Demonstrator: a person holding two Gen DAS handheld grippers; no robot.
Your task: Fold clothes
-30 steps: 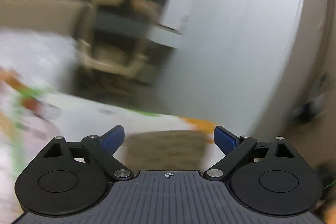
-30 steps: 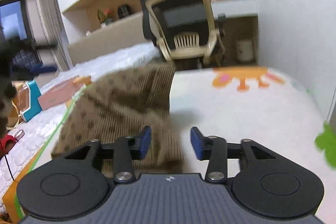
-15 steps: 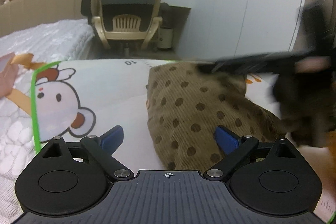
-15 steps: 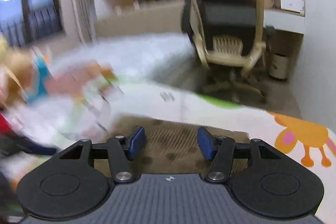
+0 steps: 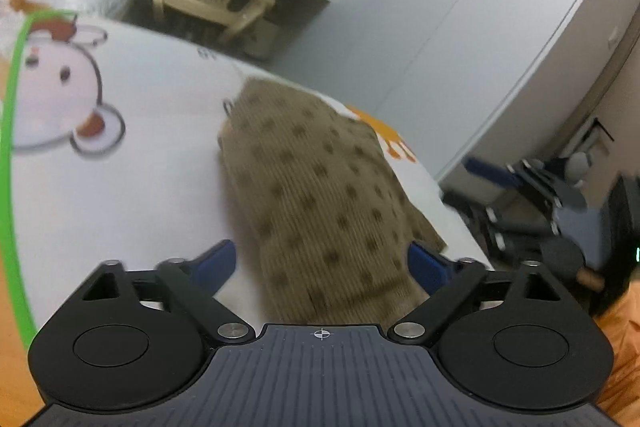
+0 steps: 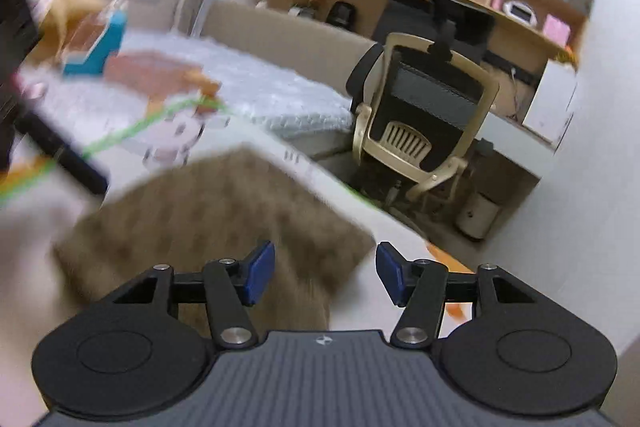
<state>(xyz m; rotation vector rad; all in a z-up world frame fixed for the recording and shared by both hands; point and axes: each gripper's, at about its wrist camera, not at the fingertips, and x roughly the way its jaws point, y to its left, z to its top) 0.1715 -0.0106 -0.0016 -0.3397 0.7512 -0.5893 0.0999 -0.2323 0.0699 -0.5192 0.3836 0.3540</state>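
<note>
Garment (image 5: 320, 187), brown and dotted, lies mid-frame on the mat (image 5: 152, 155). Left gripper (image 5: 322, 263) gapes wide, empty; right gripper (image 6: 325, 273) likewise, seemingly above the blurred cloth.

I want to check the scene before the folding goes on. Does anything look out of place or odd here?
Nothing stands out. The brown dotted cloth lies on the cartoon mat, no tear showing. Both the left gripper and the right gripper are open over it. Both views are blurred, so small faults could be missed.

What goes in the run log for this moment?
left tool open over dotted brown garment | right tool open | garment on cartoon mat
</note>
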